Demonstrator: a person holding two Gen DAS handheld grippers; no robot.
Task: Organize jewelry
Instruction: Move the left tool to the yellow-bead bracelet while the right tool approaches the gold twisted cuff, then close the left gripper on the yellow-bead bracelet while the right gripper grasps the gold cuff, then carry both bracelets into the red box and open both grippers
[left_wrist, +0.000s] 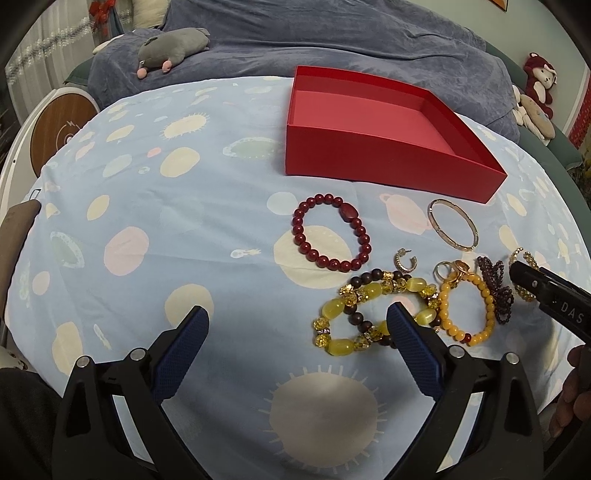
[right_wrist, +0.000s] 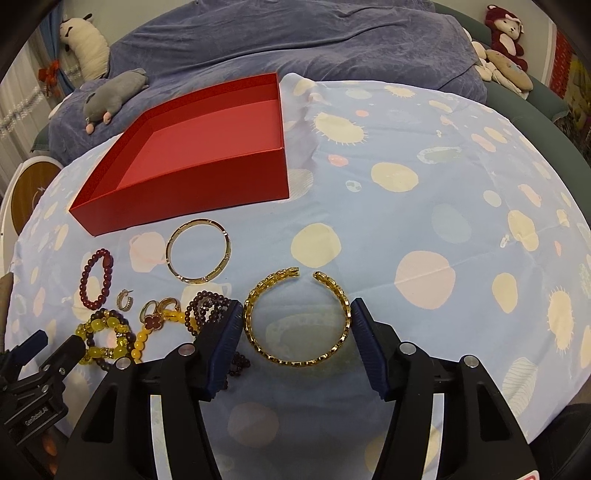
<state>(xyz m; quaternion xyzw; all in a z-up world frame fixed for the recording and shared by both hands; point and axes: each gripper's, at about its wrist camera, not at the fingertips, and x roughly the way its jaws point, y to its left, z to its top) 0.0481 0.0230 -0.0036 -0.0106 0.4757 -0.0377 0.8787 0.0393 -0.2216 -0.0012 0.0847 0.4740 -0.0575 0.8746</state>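
The right gripper (right_wrist: 297, 325) stands over the gold open cuff bracelet (right_wrist: 295, 317), one finger on each side of it. Its blue pads (right_wrist: 225, 332) are very near the cuff's rim, but I cannot tell if they already press on it. The cuff lies flat on the worktop, which is covered by a light blue cloth (right_wrist: 424, 206) with pale round spots.

The left gripper (left_wrist: 297, 325) is spread wide and holds nothing. Its right finger (left_wrist: 410, 332) is above the edge of the yellow stone bracelet (left_wrist: 369, 314); its left finger is above bare cloth.

The other jewelry lies in a group between the two grippers: a dark red bead bracelet (left_wrist: 330, 236), a thin gold bangle (left_wrist: 453, 229), a small hoop earring (left_wrist: 405, 261), some rings (left_wrist: 452, 271), an orange bead bracelet (left_wrist: 467, 310) and a dark purple bead piece (left_wrist: 496, 291).

Beyond the group stands the red box (left_wrist: 373, 162), open, with nothing inside. Behind the worktop there is a blue-grey blanket (left_wrist: 332, 40) with a grey plush animal (left_wrist: 171, 46) on it.
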